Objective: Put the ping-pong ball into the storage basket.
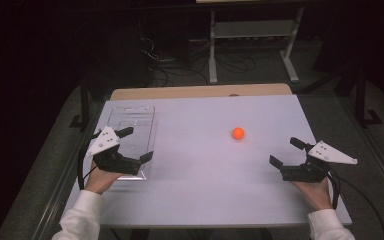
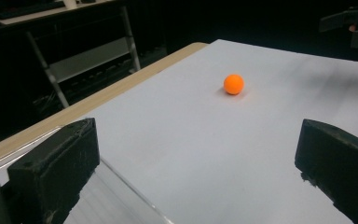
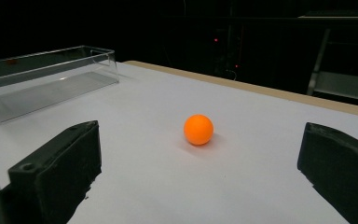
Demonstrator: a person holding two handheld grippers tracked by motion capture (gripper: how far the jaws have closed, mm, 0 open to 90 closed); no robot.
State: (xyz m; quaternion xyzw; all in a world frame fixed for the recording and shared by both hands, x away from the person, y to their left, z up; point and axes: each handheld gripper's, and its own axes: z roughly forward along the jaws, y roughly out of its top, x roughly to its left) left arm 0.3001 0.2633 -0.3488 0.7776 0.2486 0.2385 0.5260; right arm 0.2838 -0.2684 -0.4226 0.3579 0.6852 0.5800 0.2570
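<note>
Small, smooth orange ball (image 1: 238, 133) lies free; right hand-held gripper (image 1: 283, 152) spread wide, empty

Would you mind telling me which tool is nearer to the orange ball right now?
Right. The right tool sits open just to the ball's near right, facing it. The left tool is farther away, open, over the clear box at the table's left.

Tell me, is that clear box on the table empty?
Empty. Through the clear box's walls only its bare floor shows; the orange ball lies outside on the table.
</note>
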